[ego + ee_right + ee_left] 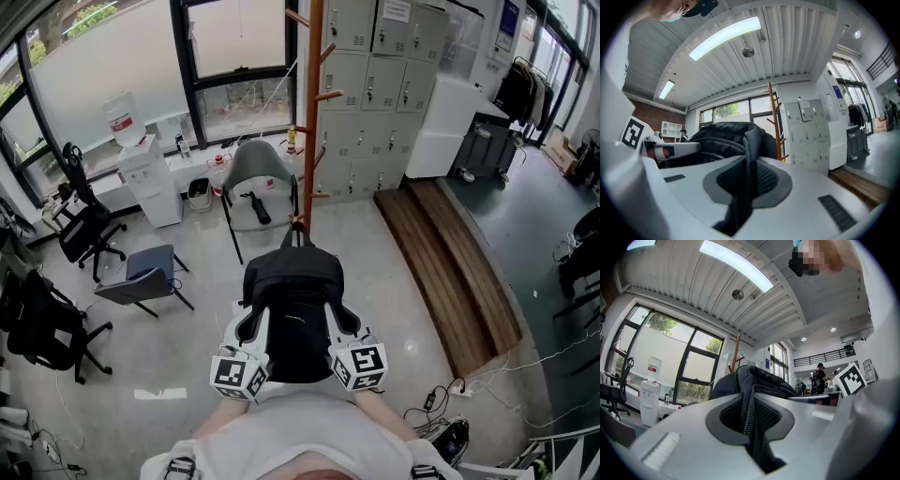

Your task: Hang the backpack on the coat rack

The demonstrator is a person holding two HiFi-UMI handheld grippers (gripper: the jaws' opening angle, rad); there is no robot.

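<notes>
1. Jaws of the left gripper (752, 416) are pressed together on a black zippered edge of the backpack (292, 291). The zipper teeth run straight up between the two dark pads in the left gripper view.
2. Jaws of the right gripper (746, 180) are likewise clamped shut on a fold of black backpack fabric. The fold stands upright between the pads in the right gripper view.
3. Seen from the head view, the backpack sits at the middle of the picture, held off the floor in front of the person. The left gripper holds it at 7 o'clock and the right gripper at 5 o'clock. Each gripper's marker cube faces up, close to the person's chest.
4. At 12 o'clock from the backpack stands the coat rack (312, 112). It is a reddish wooden pole with short pegs angled up along its sides.
5. The backpack's top loop points toward the lower part of the pole. Whether it touches the pole cannot be told. The backpack hangs on no peg.
6. A grey shell chair (258, 173) stands just left of the pole, at 11 o'clock from the backpack.
7. A white water dispenser (150, 178) with a bottle on top stands by the windows at 10 o'clock.
8. Grey lockers (375, 56) line the wall at 1 o'clock, just beside the rack.
9. A strip of wooden flooring (450, 272) runs along the floor at 3 o'clock.
10. A black office chair (84, 225) stands at 9 o'clock, well apart from the backpack.
</notes>
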